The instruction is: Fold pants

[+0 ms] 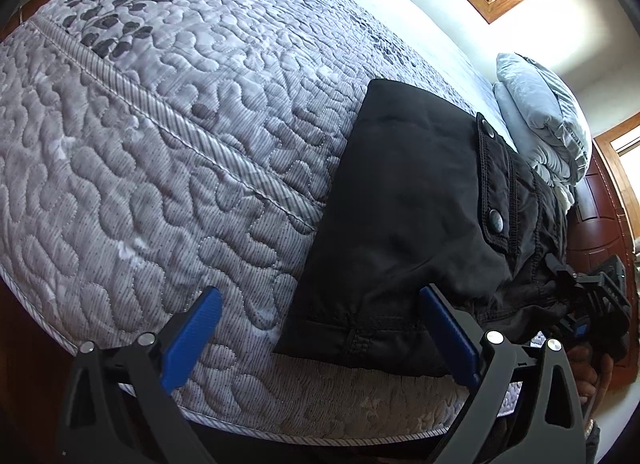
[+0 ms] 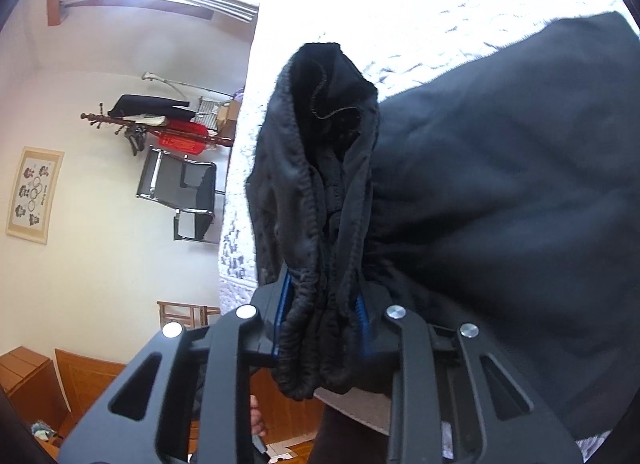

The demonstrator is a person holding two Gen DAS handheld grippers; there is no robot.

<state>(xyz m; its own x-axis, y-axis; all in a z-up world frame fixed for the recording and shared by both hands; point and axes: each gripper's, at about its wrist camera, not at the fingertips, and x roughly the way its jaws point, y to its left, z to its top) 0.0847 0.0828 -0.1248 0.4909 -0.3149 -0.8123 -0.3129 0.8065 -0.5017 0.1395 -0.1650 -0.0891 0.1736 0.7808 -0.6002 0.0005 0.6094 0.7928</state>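
Right tool (image 2: pixel 324 320): I clench the pants (image 1: pixel 408 200) waistband.
Left tool (image 1: pixel 320 340): released, empty.
Progress: pants partly folded on the bed (image 1: pixel 160 124); more folds remain.

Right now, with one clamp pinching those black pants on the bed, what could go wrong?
The right gripper pinches only a bunched edge of the pants, so thick cloth might slip out when lifted. The left gripper stands open and holds nothing, so a one-sided pull could drag the pants askew. The pants lie near the edge of the bed and could slide off.
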